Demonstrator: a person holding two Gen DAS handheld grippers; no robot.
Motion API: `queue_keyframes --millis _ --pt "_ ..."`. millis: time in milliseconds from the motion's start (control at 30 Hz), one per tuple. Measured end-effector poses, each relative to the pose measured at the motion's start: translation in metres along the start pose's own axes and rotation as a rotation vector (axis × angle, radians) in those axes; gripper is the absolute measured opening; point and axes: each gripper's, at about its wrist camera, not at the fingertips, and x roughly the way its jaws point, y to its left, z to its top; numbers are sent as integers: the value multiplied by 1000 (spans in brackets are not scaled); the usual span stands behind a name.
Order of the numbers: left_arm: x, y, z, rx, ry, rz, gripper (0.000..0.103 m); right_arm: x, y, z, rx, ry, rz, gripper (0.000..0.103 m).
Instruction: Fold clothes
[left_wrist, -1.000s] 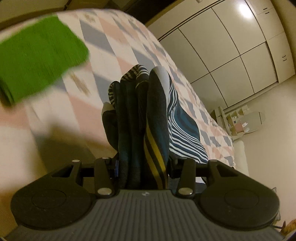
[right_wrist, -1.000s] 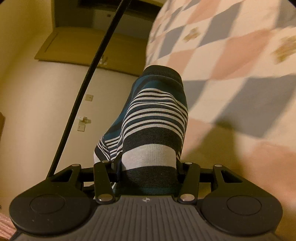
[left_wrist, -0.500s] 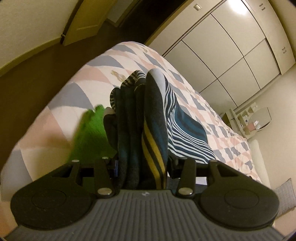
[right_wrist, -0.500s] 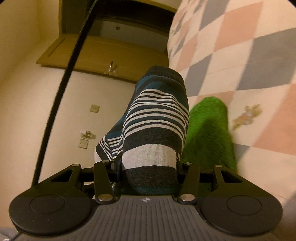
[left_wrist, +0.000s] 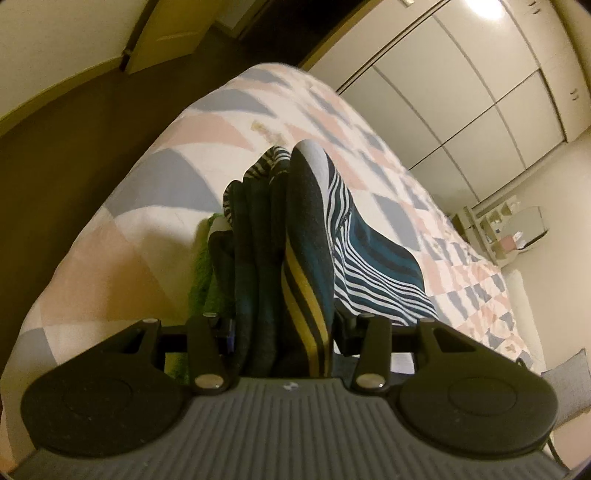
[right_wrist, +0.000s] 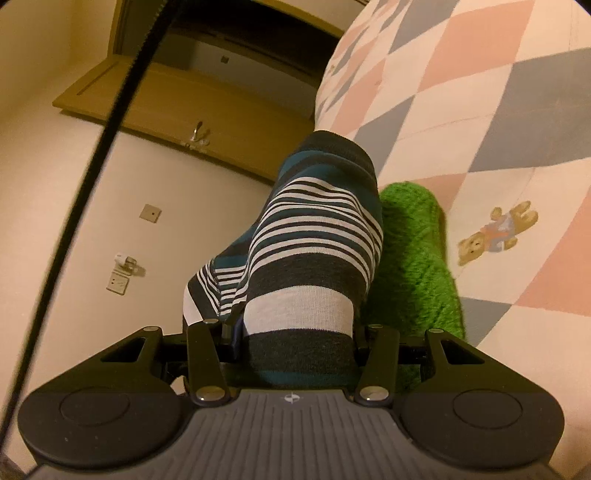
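Green towel (right_wrist: 413, 258) now nearer, both tongs clamping bunched striped sock (left_wrist: 295, 251).

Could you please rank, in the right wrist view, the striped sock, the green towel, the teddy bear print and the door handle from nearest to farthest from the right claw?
1. Striped sock: clamped in the right claw.
2. Green towel: just right of the sock, on the quilt.
3. Teddy bear print: farther right on the quilt.
4. Door handle: upper left, across the room.

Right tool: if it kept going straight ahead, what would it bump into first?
The right tool is shut on a striped sock. Straight past the sock's tip, probably the quilt near the bed's edge; depth is unclear. The green cloth lies slightly right.
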Motion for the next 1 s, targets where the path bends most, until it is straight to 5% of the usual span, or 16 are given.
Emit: queue_keyframes --millis 133,233,400,467,600,800,1000 --pt "6 12 -3 -25 3 23 50 17 -24 0 -22 54 -45 61" --pt "10 20 -5 -43 5 40 51 12 -5 8 -141 86 -86 75" --pt "-20 1 0 -1 -93 127 38 -14 26 28 -364 18 -203 77" --pt "-39 -14 4 34 -154 173 36 -16 36 38 -453 -22 -212 70" --pt "-26 -57 17 187 -182 185 36 6 51 48 -602 -37 -205 30" --pt "39 -49 36 242 -145 208 31 51 52 47 -739 -22 -261 29" --pt "61 25 18 91 -171 149 23 79 25 43 -687 53 -229 29"
